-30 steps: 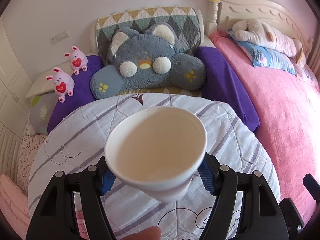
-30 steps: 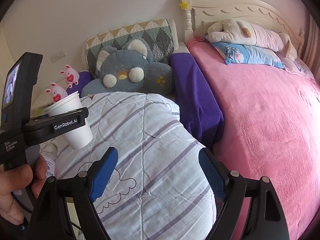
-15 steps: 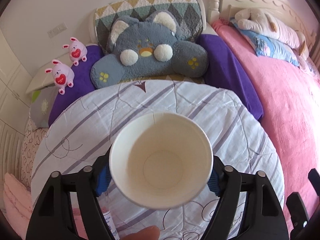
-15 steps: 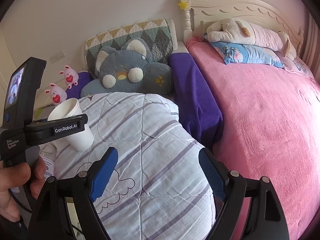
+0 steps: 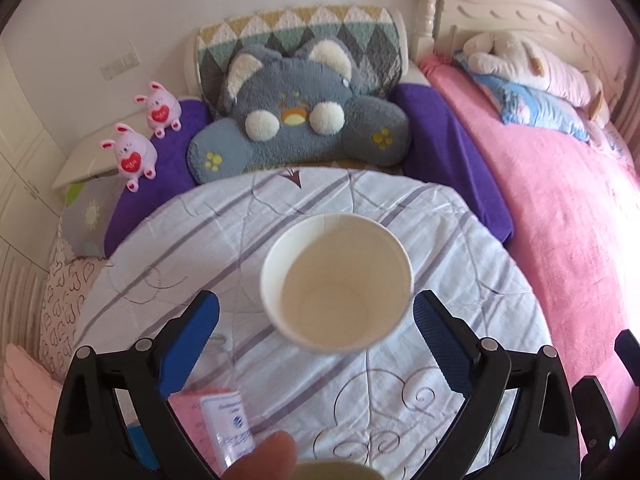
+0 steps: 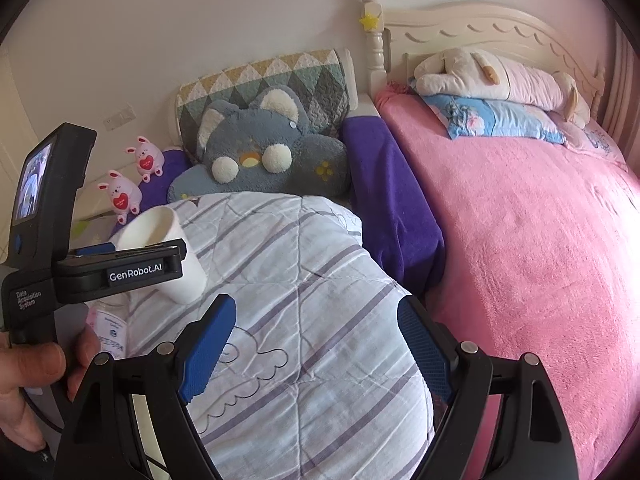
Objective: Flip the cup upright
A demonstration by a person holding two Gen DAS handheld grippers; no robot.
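A white paper cup [image 5: 336, 282] stands mouth-up on the striped white quilt [image 5: 460, 264], leaning a little. My left gripper [image 5: 316, 332] is open, its blue pads apart on either side of the cup and clear of it. In the right wrist view the cup [image 6: 168, 252] sits at the left, partly behind the left gripper's black body [image 6: 116, 270]. My right gripper [image 6: 314, 348] is open and empty over the quilt [image 6: 304, 320], to the right of the cup.
A grey plush cushion [image 5: 296, 128] and two pink bunny toys [image 5: 130, 156] lie beyond the quilt. A purple blanket [image 5: 452, 152] and a pink bed [image 5: 568, 216] lie to the right. A small clear bottle [image 5: 228, 424] lies near the left gripper.
My left gripper has opened and let go of the cup. The cup now rests on the quilt, mouth up. The right gripper has not moved.
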